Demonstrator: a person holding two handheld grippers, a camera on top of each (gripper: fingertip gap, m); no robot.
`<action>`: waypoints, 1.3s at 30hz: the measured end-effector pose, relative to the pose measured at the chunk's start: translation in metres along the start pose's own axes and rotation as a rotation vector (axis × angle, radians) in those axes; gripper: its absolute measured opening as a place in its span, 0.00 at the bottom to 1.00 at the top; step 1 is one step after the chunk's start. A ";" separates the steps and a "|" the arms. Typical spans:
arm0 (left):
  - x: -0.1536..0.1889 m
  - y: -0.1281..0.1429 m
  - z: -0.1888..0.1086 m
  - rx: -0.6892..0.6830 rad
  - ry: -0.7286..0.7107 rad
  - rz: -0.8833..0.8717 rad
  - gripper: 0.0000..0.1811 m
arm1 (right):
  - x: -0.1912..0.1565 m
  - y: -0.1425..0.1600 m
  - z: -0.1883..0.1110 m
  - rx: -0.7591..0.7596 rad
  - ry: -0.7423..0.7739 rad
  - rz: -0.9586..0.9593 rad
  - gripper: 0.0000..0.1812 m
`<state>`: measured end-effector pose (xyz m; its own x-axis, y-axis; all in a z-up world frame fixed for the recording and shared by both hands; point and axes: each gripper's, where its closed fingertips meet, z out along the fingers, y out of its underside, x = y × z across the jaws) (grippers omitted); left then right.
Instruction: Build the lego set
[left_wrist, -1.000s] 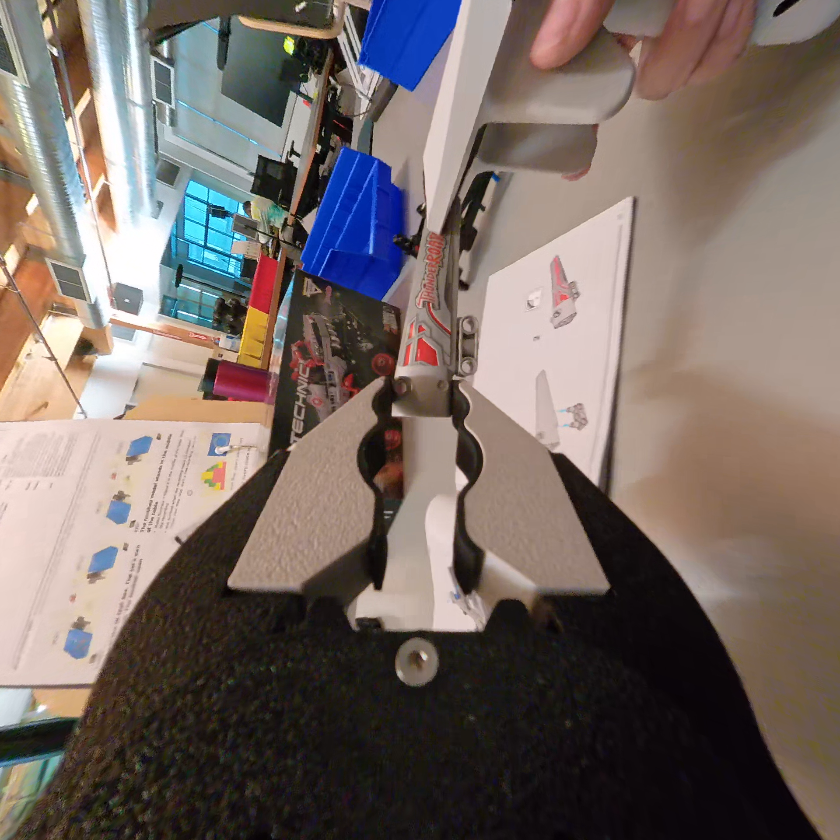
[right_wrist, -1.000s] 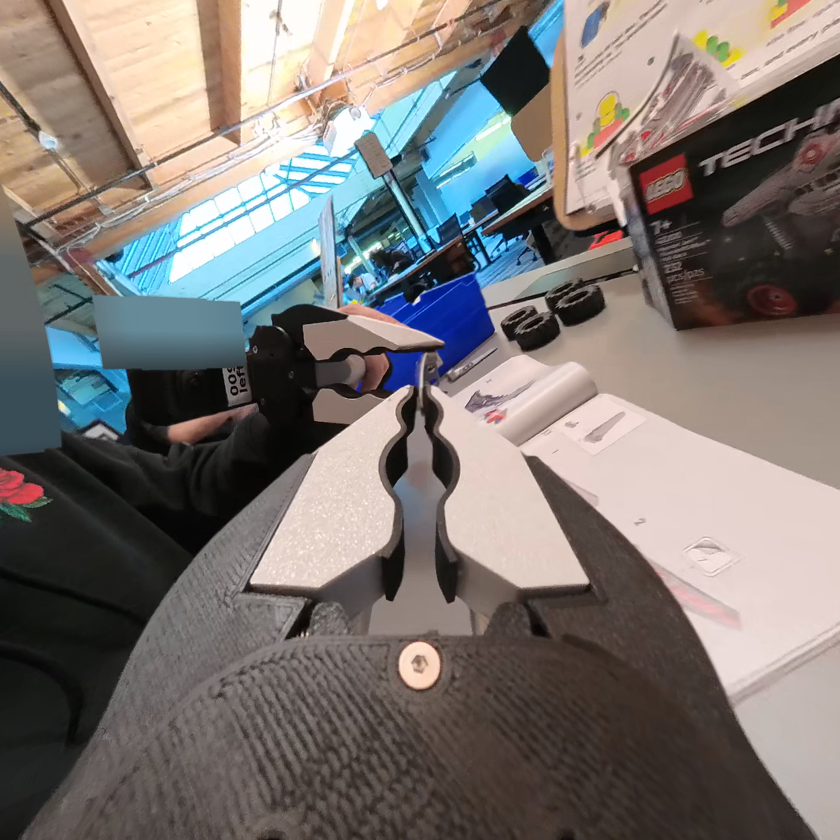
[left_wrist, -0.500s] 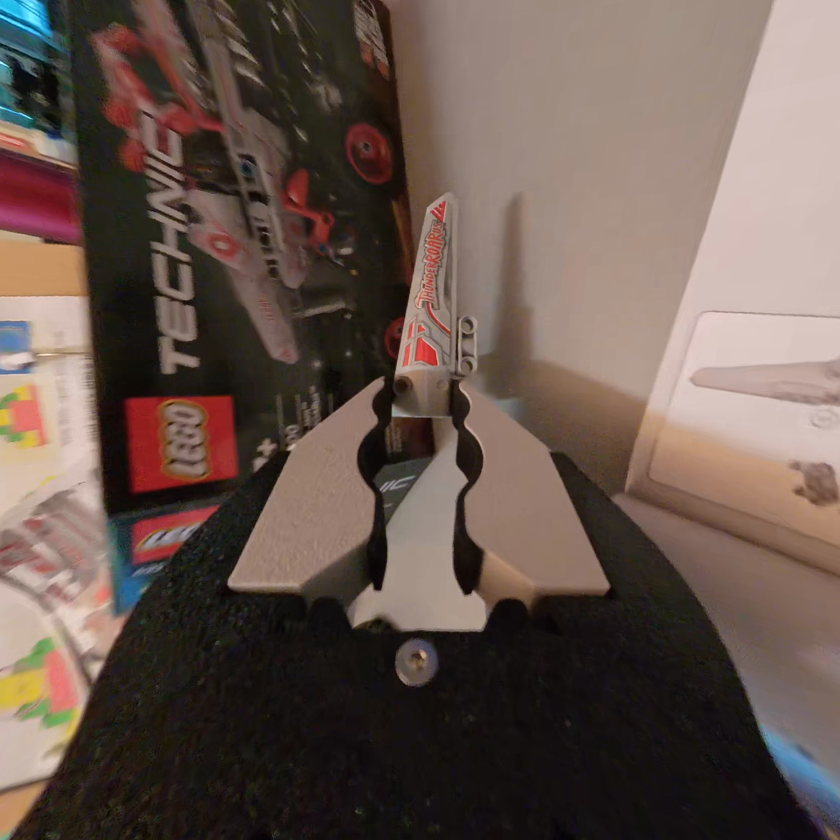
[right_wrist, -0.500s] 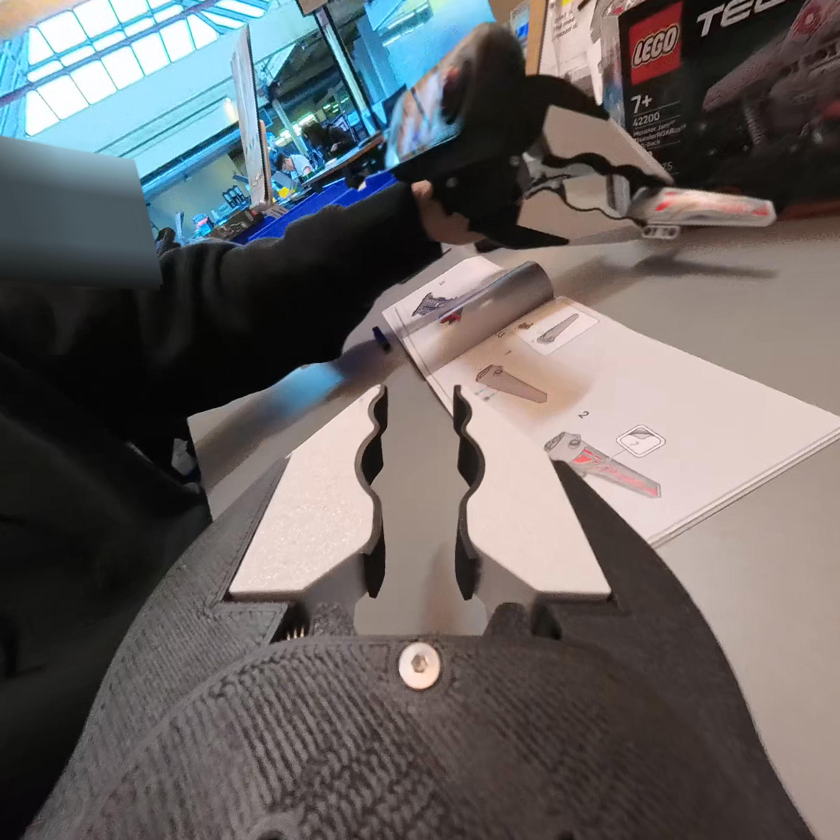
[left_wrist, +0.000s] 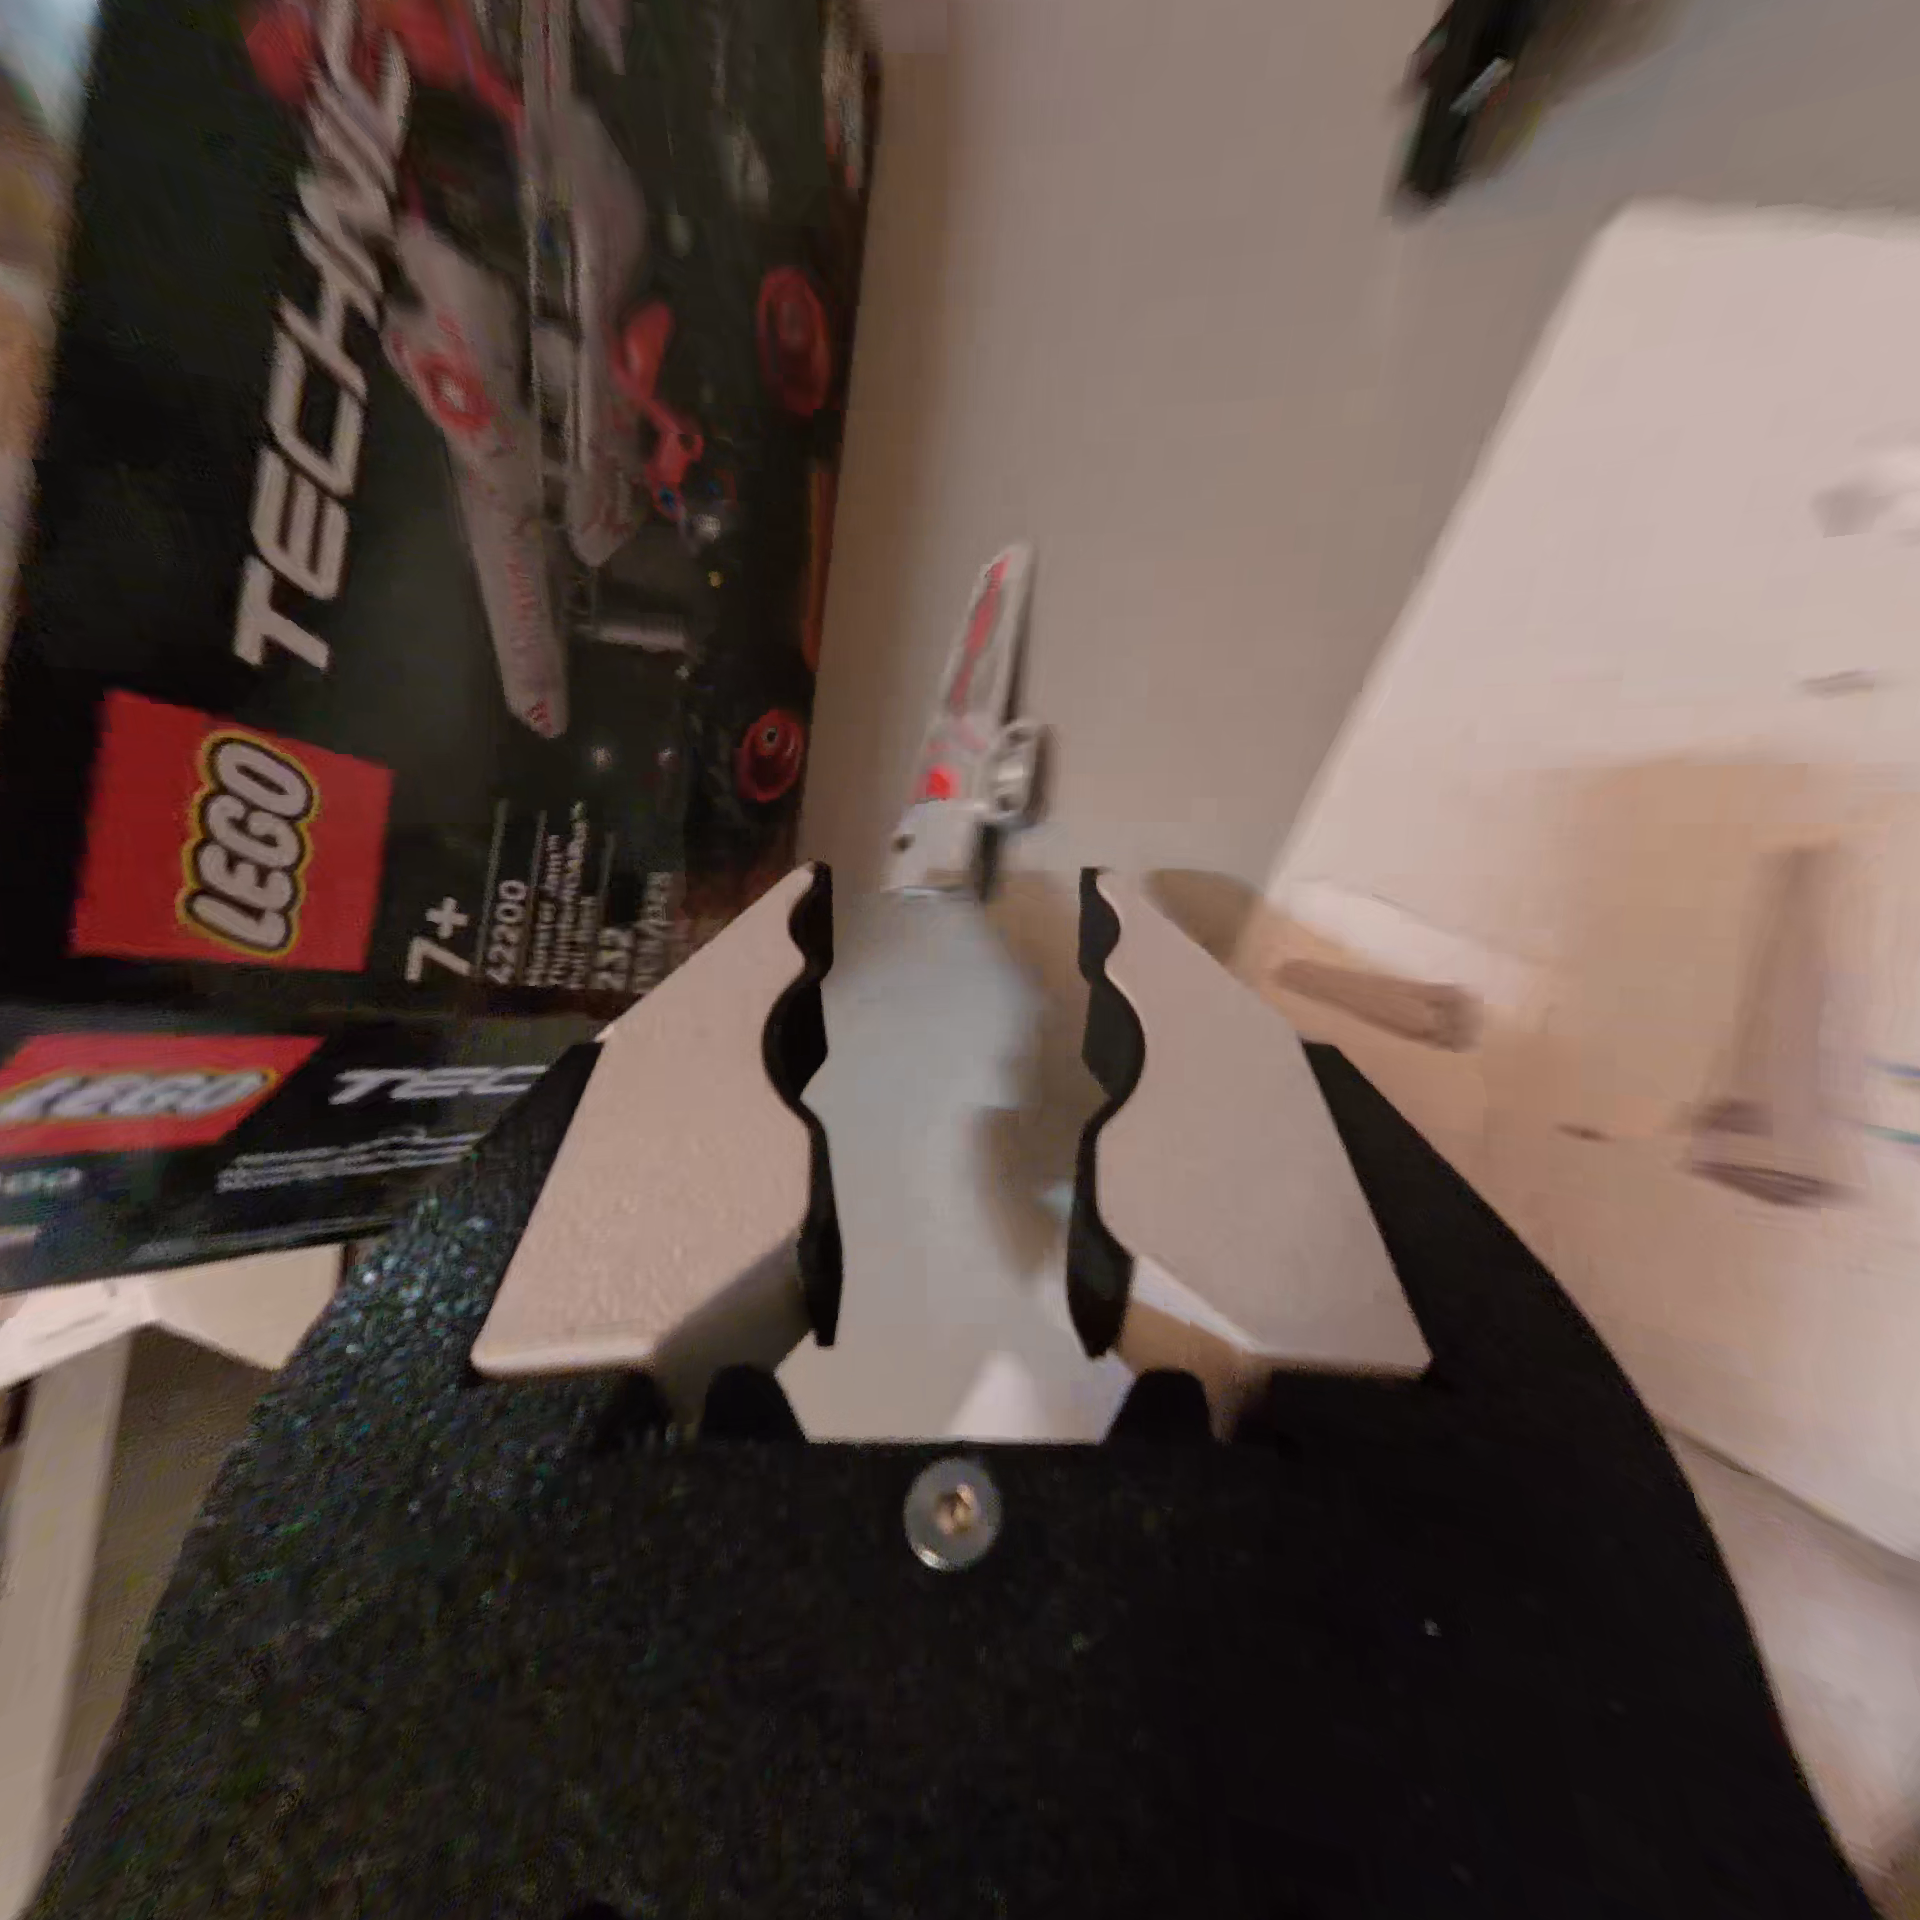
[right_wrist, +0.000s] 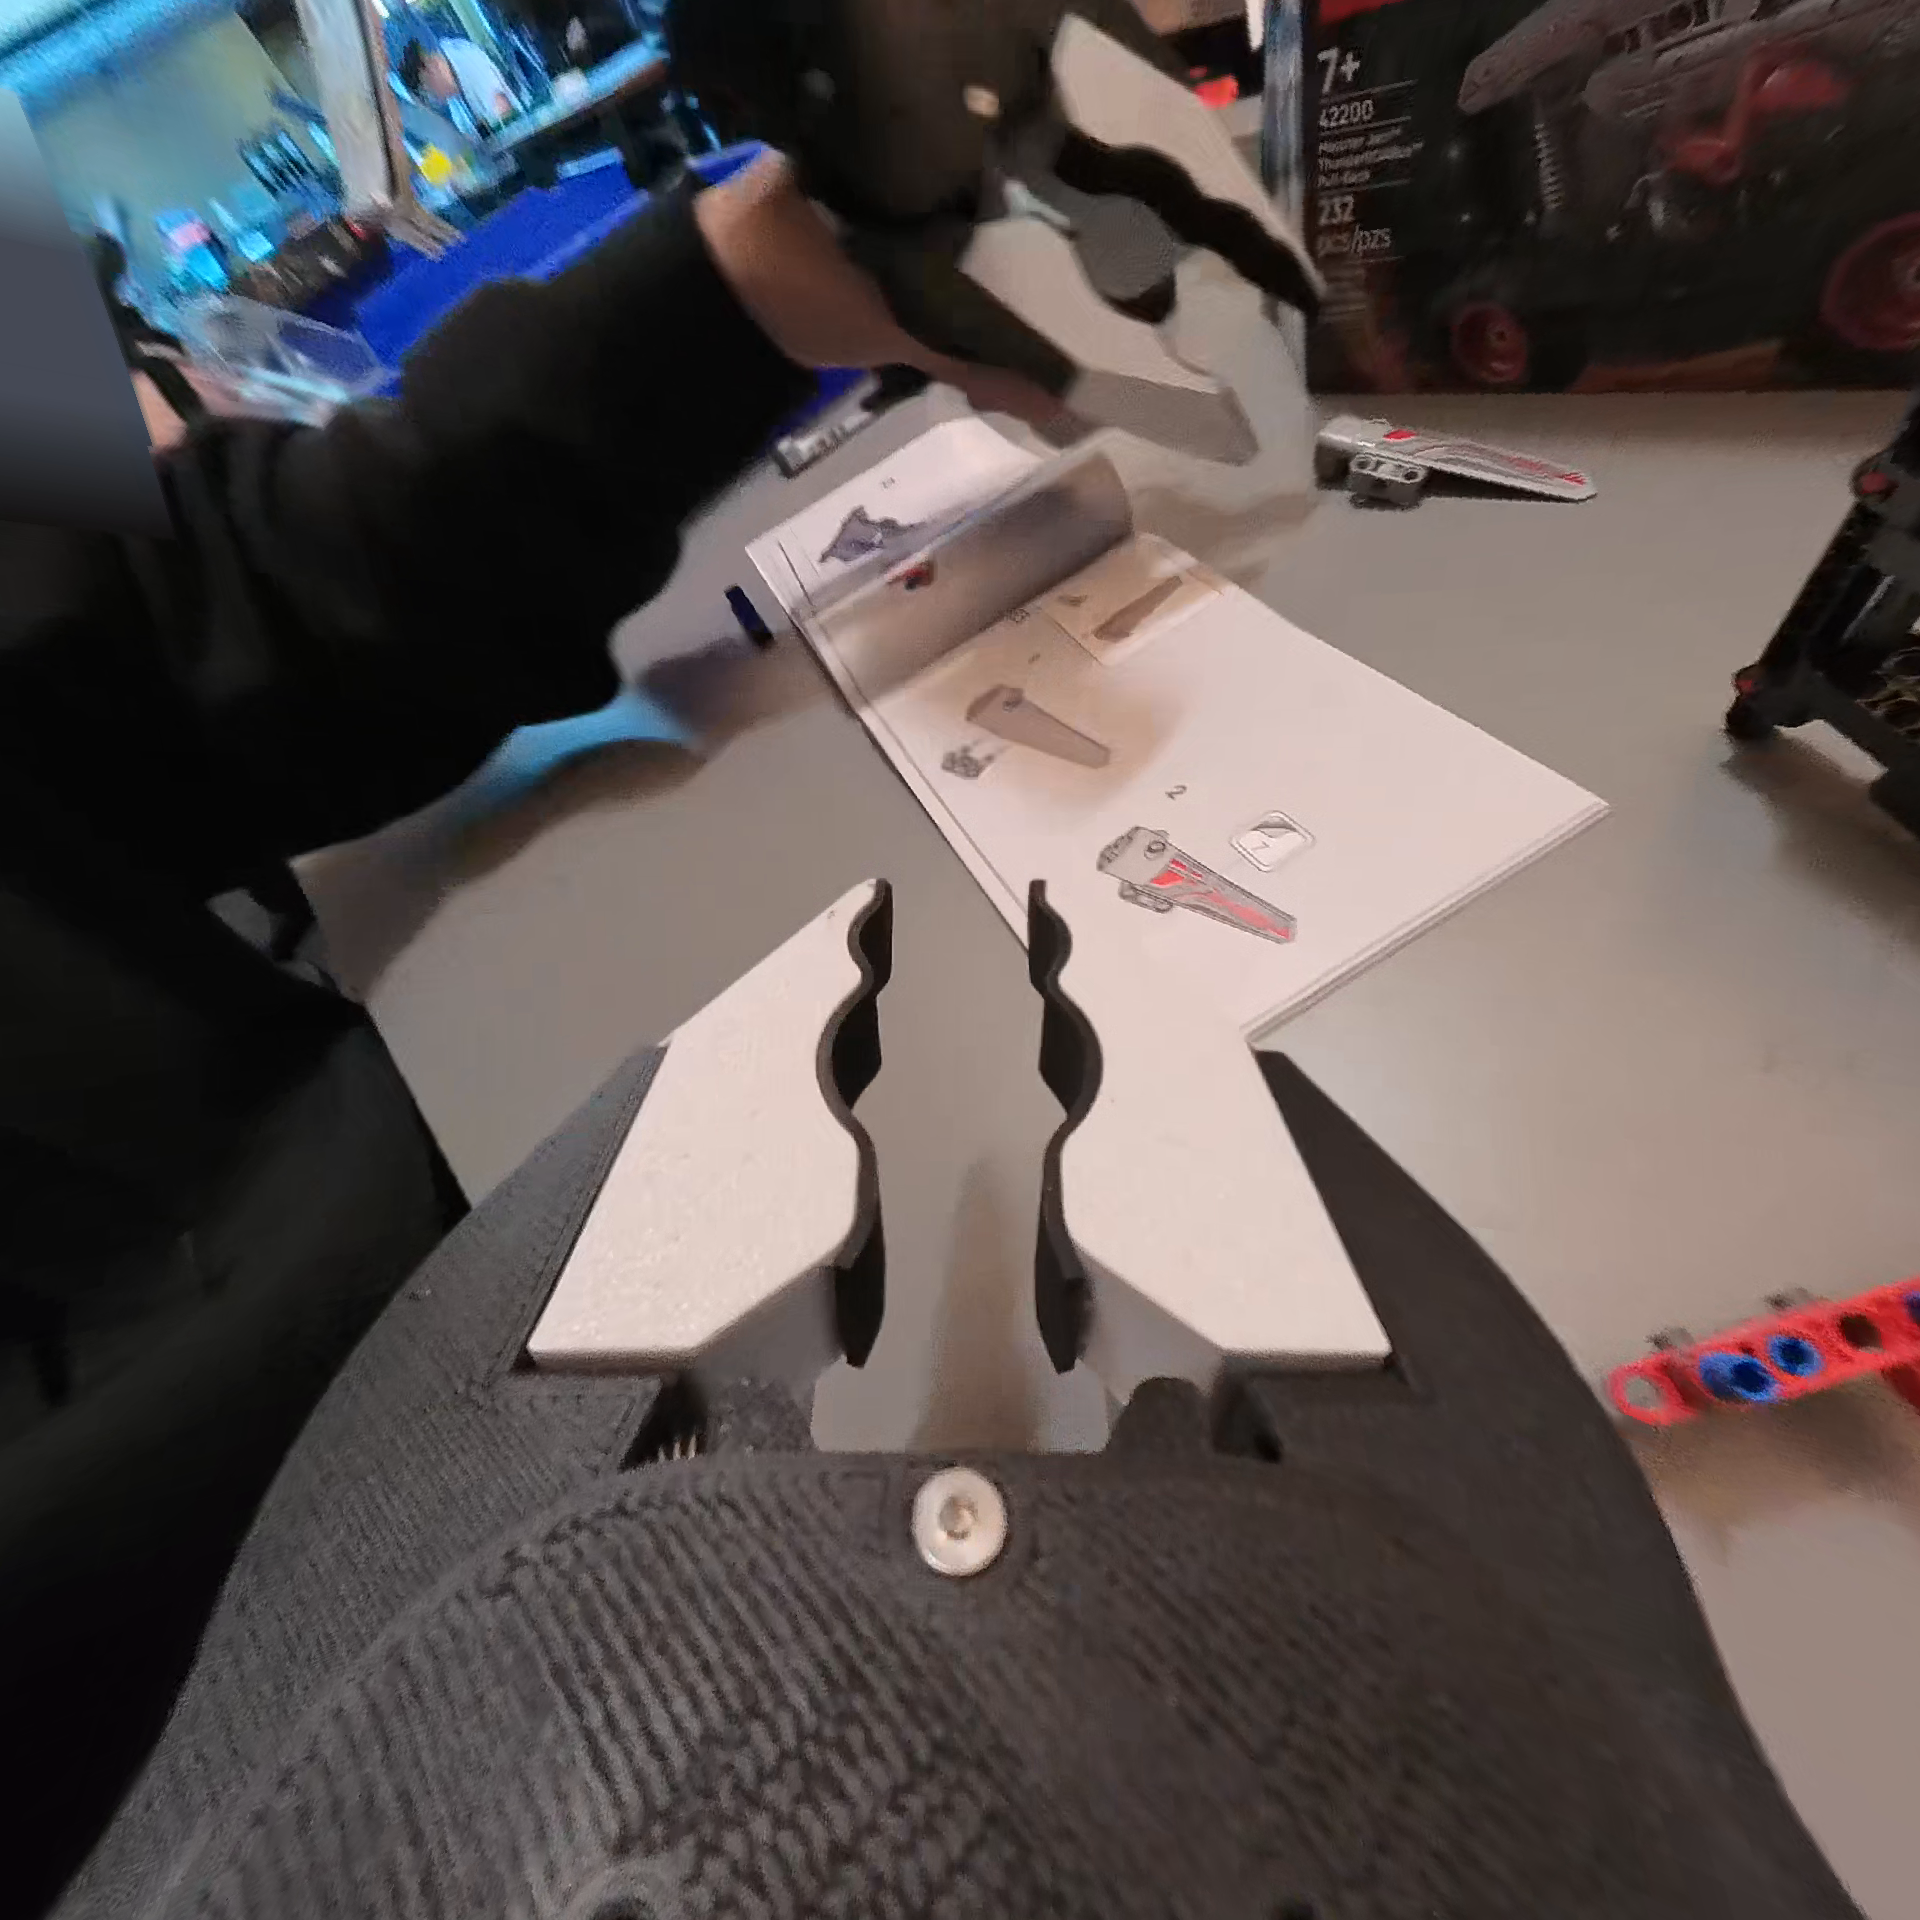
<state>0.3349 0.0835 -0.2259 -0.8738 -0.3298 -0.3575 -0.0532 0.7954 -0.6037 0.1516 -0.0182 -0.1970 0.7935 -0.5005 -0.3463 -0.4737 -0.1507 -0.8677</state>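
Observation:
A long grey panel piece with red markings (left_wrist: 971, 727) lies on the grey table just beyond my left gripper (left_wrist: 954, 883), which is open and empty. The same piece shows in the right wrist view (right_wrist: 1455, 462), lying in front of the set's box, with the left gripper (right_wrist: 1216, 291) open just left of it. My right gripper (right_wrist: 956, 899) is open and empty, low over the table near the open instruction booklet (right_wrist: 1195, 727). A red beam with blue pins (right_wrist: 1787, 1351) lies at the right.
The black set box (left_wrist: 416, 520) stands upright to the left of the panel piece, and it also shows in the right wrist view (right_wrist: 1621, 187). A black partly built frame (right_wrist: 1849, 644) stands at the right edge. A person's dark sleeve (right_wrist: 416, 571) crosses the left side. The left gripper's tips are roughly 20 cm from the right gripper's.
My left gripper carried the panel piece toward the box, opened and let it go onto the table, then drew back. My right gripper opened and dropped lower toward the table by the booklet.

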 end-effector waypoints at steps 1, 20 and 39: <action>0.023 -0.011 -0.014 0.061 0.064 -0.006 0.25 | 0.001 0.002 -0.001 -0.016 0.019 -0.023 0.13; 0.165 0.026 -0.053 0.042 0.373 0.022 0.00 | 0.015 0.045 0.005 -0.485 0.236 -0.418 0.26; 0.132 0.025 -0.076 0.204 0.223 -0.096 0.00 | 0.016 0.029 0.036 -0.535 0.158 -0.599 0.17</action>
<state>0.1808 0.0985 -0.2338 -0.9551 -0.2612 -0.1402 -0.0626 0.6400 -0.7659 0.1647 0.0000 -0.2408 0.9255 -0.3143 0.2114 -0.1363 -0.7971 -0.5883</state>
